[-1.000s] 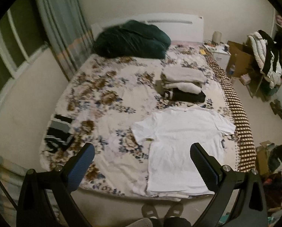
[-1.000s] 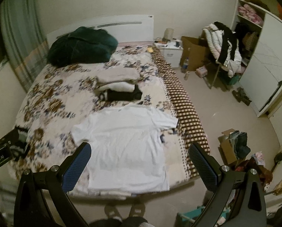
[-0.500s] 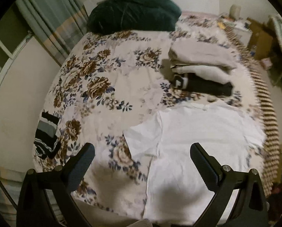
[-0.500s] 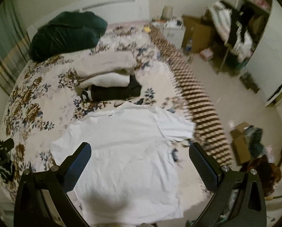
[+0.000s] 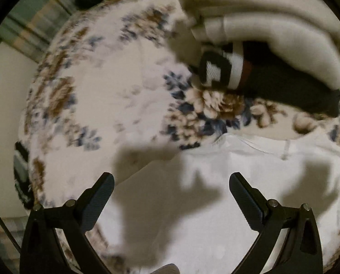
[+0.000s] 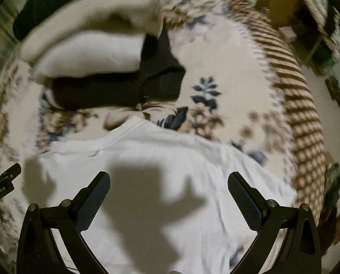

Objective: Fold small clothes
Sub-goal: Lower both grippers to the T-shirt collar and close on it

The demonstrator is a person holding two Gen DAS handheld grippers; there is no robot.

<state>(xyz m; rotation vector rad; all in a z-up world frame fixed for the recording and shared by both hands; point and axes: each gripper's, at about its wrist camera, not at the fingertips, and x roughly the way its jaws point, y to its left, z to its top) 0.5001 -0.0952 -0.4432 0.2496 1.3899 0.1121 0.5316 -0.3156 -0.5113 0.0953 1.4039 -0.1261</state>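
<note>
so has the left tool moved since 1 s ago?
Yes. The left tool has dropped toward the white T-shirt; the folded stack beyond looms far larger.

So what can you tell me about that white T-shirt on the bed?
The T-shirt is plain white, thin fabric by the look of it, spread flat and unfolded on the floral bedspread. Its collar points toward a pile of folded clothes, with a strip of bedspread between them. One short sleeve lies out to each side. Both grippers, left and right, hover open above its shoulders, casting shadows on it; neither seems to touch it.
</note>
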